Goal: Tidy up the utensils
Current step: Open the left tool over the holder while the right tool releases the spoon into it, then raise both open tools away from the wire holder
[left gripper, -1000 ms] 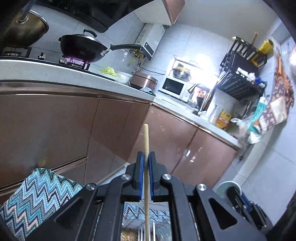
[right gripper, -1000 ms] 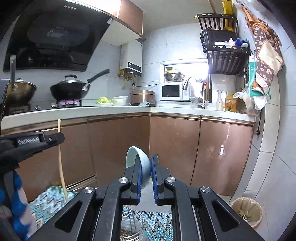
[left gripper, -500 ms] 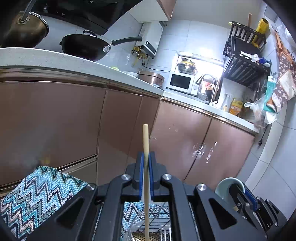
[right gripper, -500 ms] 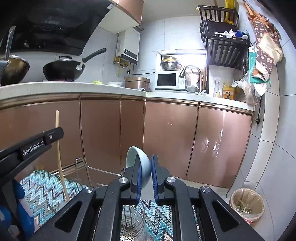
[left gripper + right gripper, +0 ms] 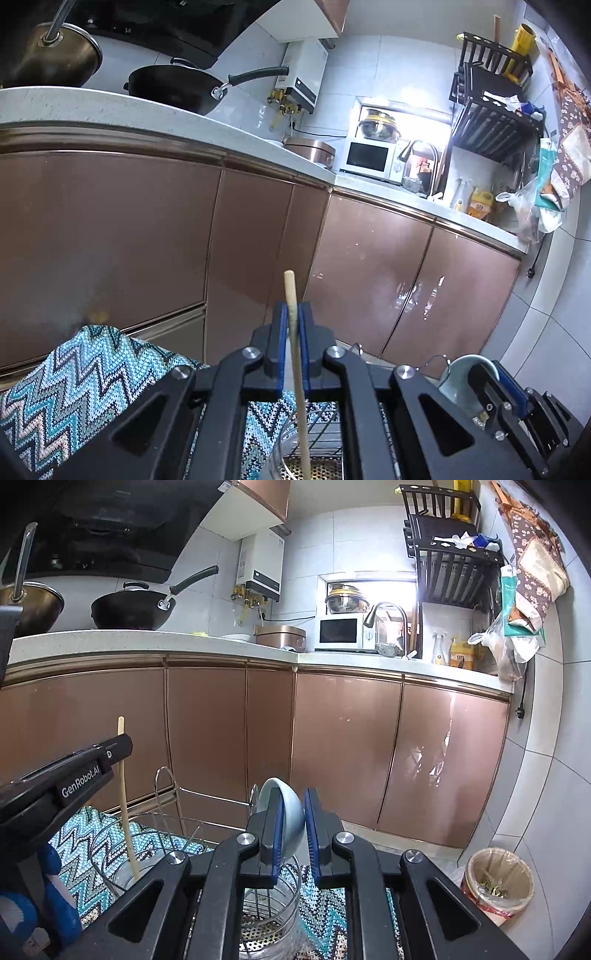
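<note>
Above the wire rack (image 5: 173, 797), our left claw (image 5: 291, 325) is clamped on an upright chopstick (image 5: 295, 350), tip directly over the perforated holder (image 5: 266, 923); our right claw (image 5: 291, 816), beside it, pinches a spoon (image 5: 284, 812).

Both grippers now sit lower than a second ago, the countertop (image 5: 147, 642) rising in both views. The wire rack (image 5: 173, 797) and the steel utensil holder (image 5: 269, 915) come into sight below the right gripper (image 5: 291, 827).
</note>
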Tool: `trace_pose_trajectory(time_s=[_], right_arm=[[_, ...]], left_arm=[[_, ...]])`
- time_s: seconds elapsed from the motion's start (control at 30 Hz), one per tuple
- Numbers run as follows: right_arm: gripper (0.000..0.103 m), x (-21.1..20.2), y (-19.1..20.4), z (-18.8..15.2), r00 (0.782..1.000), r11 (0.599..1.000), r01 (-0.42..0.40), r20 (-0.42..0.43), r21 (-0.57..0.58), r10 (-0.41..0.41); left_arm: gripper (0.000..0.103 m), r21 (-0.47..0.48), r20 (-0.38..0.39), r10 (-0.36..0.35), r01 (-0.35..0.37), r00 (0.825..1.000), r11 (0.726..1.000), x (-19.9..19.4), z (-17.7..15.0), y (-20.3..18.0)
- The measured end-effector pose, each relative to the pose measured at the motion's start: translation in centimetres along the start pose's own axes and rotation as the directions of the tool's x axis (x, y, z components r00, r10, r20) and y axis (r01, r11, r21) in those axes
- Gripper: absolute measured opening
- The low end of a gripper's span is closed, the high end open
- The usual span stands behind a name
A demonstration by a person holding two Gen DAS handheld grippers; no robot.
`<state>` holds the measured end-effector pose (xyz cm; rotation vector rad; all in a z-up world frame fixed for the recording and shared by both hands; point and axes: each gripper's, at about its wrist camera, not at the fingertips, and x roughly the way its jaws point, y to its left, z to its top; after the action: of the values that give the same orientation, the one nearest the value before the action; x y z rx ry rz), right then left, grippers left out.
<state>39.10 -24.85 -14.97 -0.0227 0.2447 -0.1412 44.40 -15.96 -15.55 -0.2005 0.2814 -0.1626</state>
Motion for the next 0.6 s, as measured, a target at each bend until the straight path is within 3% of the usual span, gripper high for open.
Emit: trace_pose_trajectory(time_s=[0.13,0.23,0.4,0.53,0.6], right_arm=[[0.013,0.1,0.0,-0.2,1.000,1.000,-0.003,-0.009,-0.003,0.003],[0.016,0.1,-0.2,-0.2,1.000,1.000,-0.004,-0.019,-0.004,0.004],[0.040,-0.1,-0.3,-0.4,0.999,1.000,0.000,-0.032,0.001,0.000],[0.050,-0.7,-0.3,0.0,0.999,1.000,0.004,-0.041,-0.005,-0.004],[0.057,-1.1,-0.4,0.3,0.999,1.000,0.005,-0.046,-0.003,-0.005]], left_arm=[[0.010,0.002,-0.018,-0.005,0.005,1.000,1.000,0.2,-0.4,0.1],[0.021,-0.002,-0.031,-0.002,0.002,1.000,1.000,0.2,-0.7,0.4],[0.042,-0.007,-0.047,-0.002,0.002,0.999,1.000,-0.2,-0.9,0.7],[0.053,-0.006,-0.059,-0.018,0.018,0.998,1.000,-1.3,-0.5,0.8],[0.054,0.010,-0.076,-0.022,0.023,0.997,1.000,-1.8,-0.2,0.7]])
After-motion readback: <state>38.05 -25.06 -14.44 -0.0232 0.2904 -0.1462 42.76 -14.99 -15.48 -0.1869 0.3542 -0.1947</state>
